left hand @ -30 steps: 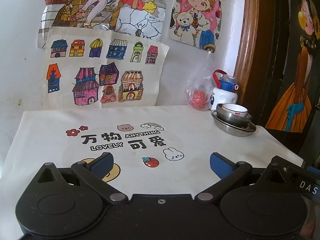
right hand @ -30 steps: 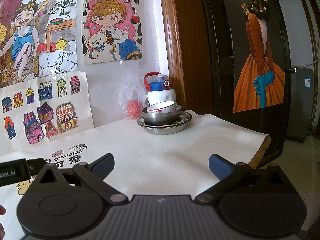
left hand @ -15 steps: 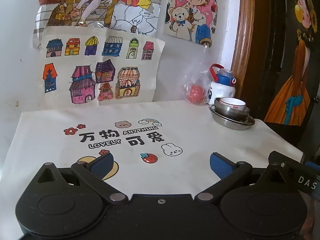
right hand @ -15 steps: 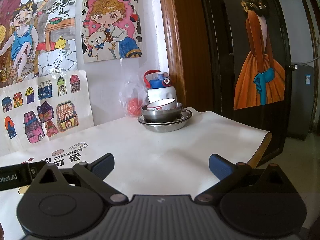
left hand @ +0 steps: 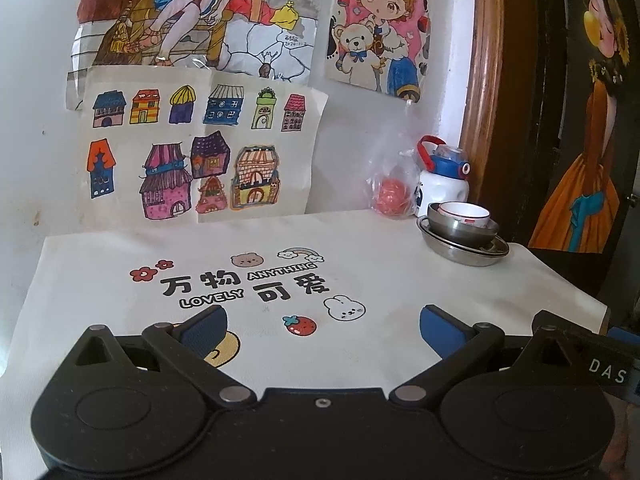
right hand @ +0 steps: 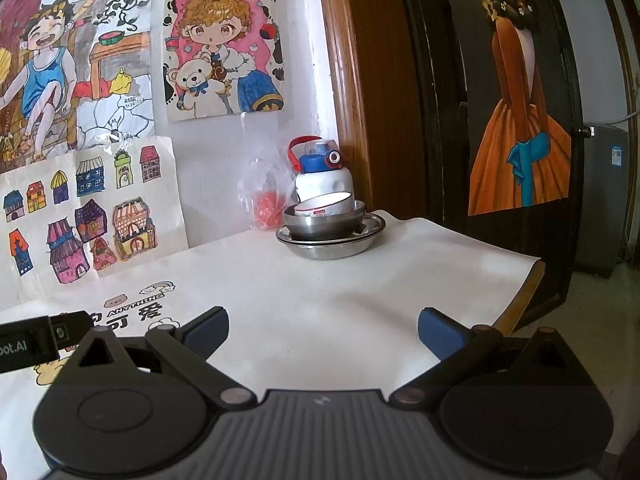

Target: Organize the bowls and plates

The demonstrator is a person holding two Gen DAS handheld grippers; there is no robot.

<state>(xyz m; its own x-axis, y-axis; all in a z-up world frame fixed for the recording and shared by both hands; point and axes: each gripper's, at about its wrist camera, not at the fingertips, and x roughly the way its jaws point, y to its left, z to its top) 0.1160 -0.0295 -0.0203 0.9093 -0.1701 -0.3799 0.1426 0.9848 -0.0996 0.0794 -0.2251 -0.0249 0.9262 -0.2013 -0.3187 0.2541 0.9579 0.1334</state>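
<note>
While both hand-held grippers (left hand: 322,330) (right hand: 322,330) gape empty, nested bowls (right hand: 325,216) hide the plate's (right hand: 360,240) centre.

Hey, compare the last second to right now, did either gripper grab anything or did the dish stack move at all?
Nothing was grabbed or let go. Both grippers, left gripper and right gripper, stay open and empty; only the views drift slightly, as if both were easing back from the table. The white bowl still sits tilted in the steel bowl on the steel plate, beside the water bottle.
</note>
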